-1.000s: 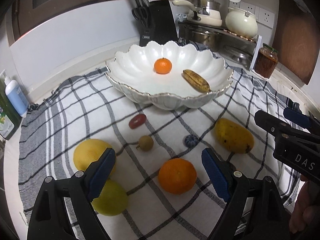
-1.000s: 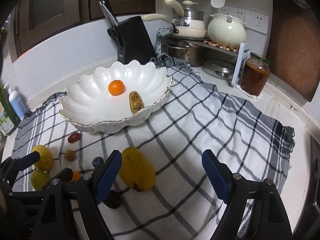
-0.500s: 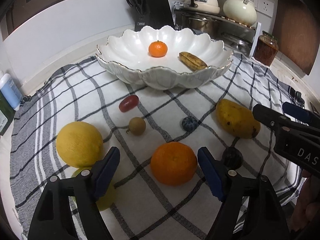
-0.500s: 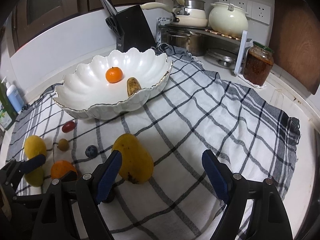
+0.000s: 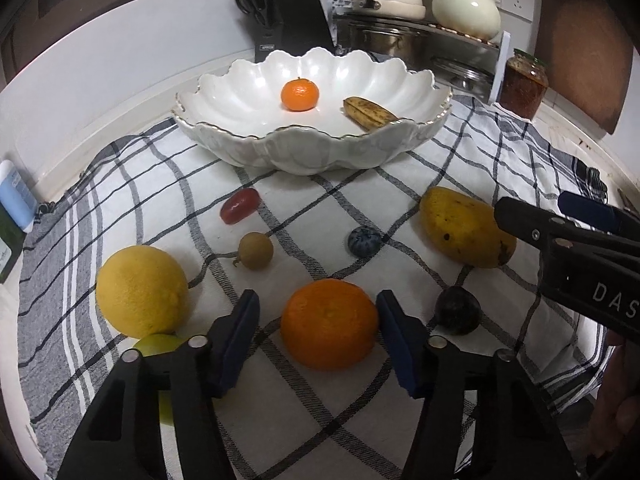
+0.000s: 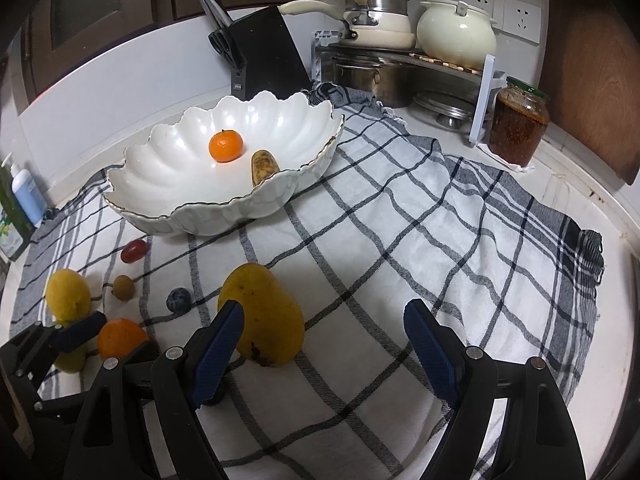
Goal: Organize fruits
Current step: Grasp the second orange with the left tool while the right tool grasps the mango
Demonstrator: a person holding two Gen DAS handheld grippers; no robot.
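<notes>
Two fruits lie in the white bowl (image 5: 248, 96). The left gripper (image 5: 318, 334) has wide, released jaws around the big orange (image 5: 329, 324). The right gripper (image 6: 324, 340) gapes beside the mango (image 6: 264, 312).

dim indoor light, warm cast, source overhead. soft short shadows under big orange (image 5: 329, 323) and mango (image 6: 262, 314). mild glare on white bowl (image 5: 248, 146) interior and cream pot (image 6: 456, 35). strong fisheye bend, black vignette at corners, wall and checked cloth (image 6: 400, 216) lines curve. centre sharp; edges smeared, dark. left tongs (image 5: 318, 338) near lens slightly soft.
</notes>
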